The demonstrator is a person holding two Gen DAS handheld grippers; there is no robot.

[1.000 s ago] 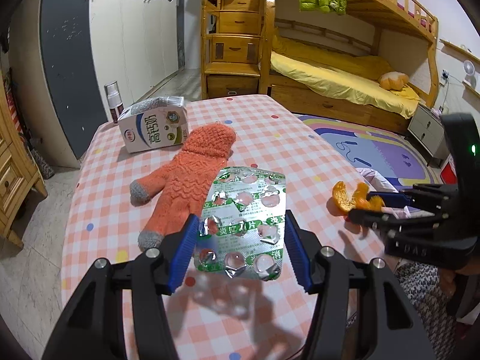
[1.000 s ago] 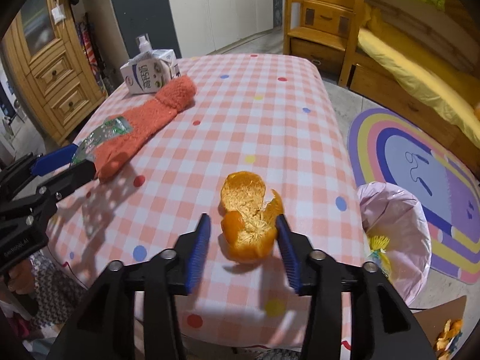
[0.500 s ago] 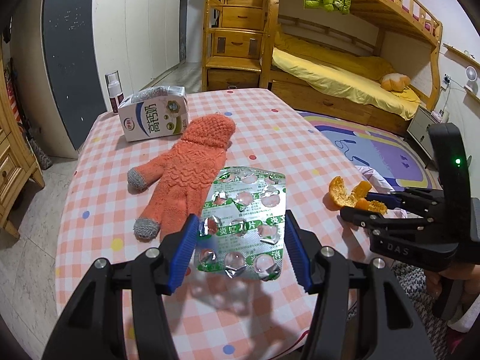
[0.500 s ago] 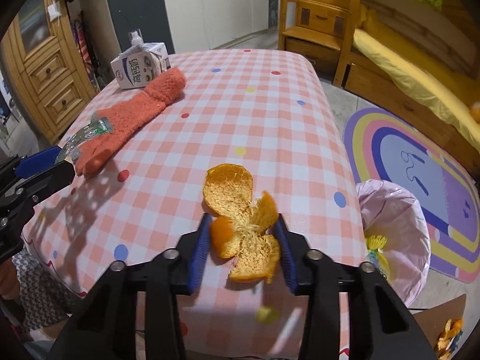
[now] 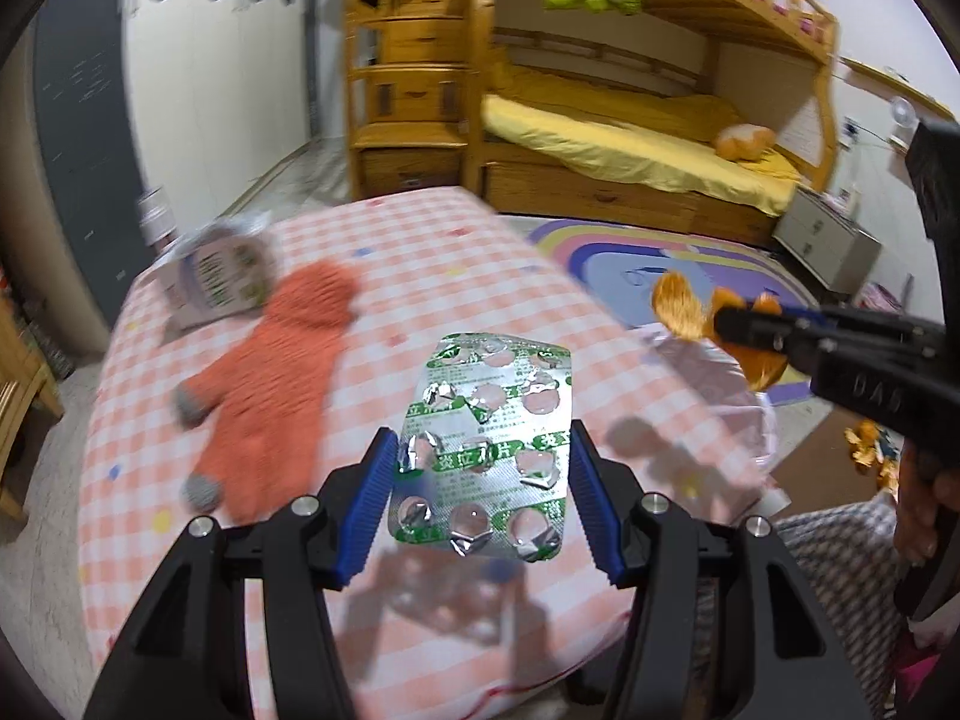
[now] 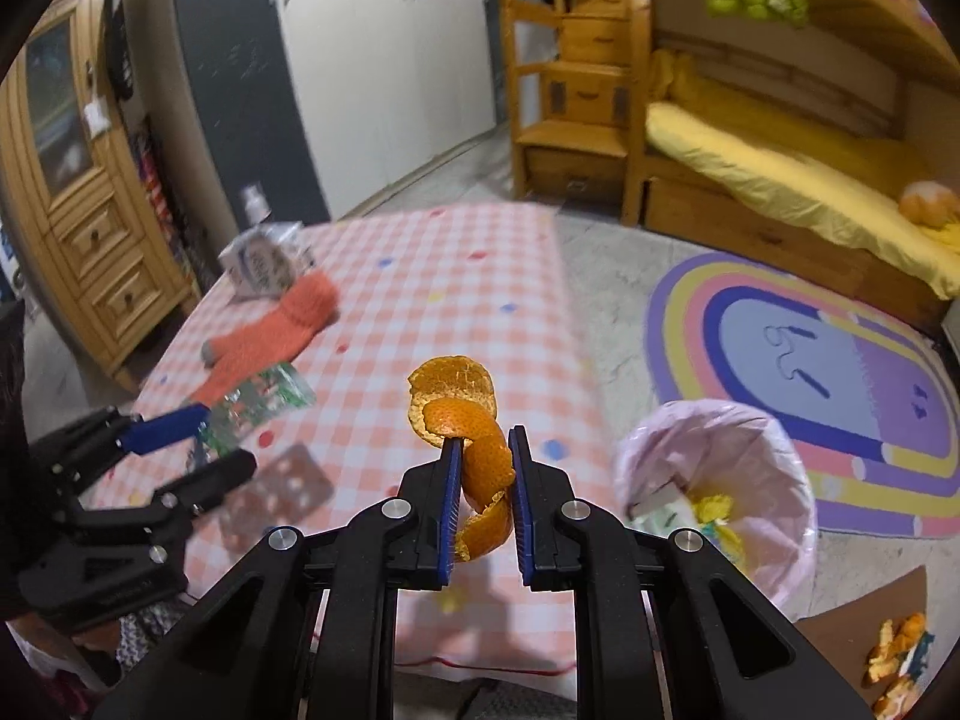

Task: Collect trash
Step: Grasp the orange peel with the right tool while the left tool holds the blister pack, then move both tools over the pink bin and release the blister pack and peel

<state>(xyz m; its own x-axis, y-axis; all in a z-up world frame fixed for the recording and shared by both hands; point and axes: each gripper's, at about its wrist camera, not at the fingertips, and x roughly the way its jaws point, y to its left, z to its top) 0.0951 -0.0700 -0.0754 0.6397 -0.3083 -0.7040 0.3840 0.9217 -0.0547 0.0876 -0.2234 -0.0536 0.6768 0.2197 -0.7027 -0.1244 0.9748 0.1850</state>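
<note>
My left gripper (image 5: 483,468) is shut on a used green-and-silver pill blister pack (image 5: 489,444) and holds it above the checked table (image 5: 420,276). It also shows in the right wrist view (image 6: 258,402). My right gripper (image 6: 485,456) is shut on an orange peel (image 6: 462,408) lifted off the table; the peel shows in the left wrist view (image 5: 678,303) at the right. A bin lined with a pink bag (image 6: 714,474) stands on the floor right of the table, with trash inside.
An orange knitted glove (image 5: 270,372) and a milk carton (image 5: 216,276) lie on the table's far left. Peel scraps (image 6: 894,654) lie on cardboard by the bin. A rainbow rug (image 6: 804,372), a bunk bed (image 5: 630,138) and a wooden cabinet (image 6: 78,228) surround the table.
My right gripper closed on the orange peel and lifted it off the table toward the bin side. My left gripper rose with the blister pack.
</note>
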